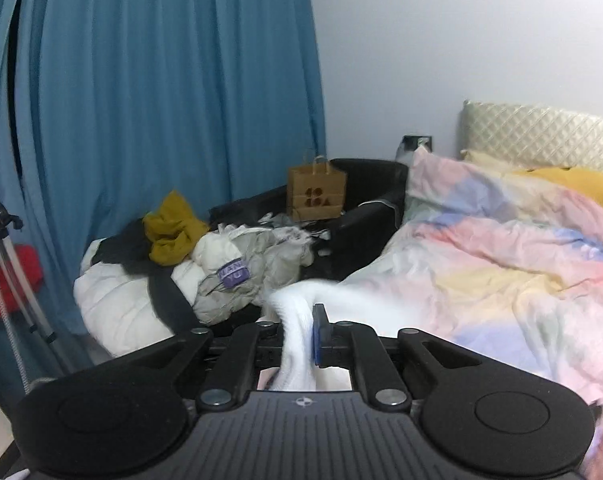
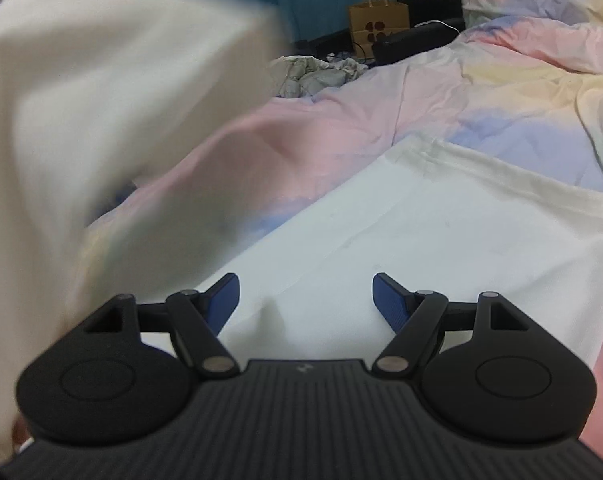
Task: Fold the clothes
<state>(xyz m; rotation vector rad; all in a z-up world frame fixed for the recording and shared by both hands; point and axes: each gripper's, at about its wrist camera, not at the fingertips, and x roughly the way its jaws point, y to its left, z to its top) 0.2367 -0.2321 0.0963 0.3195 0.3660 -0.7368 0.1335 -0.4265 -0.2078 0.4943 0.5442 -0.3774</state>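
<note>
Left tool (image 1: 301,336) clamped on a white garment (image 2: 441,240) over the bed (image 2: 341,120), right tool (image 2: 306,300) apart; lift evenly to fold cleanly

Left wrist camera is sitting low at the bed's edge, looking level across it toward the blue curtain (image 1: 161,100) and headboard (image 1: 541,136). Right wrist camera is hovering close over the pastel duvet (image 2: 501,92), tilting downward. Both are catching the paper bag (image 1: 316,194) (image 2: 378,24).
</note>
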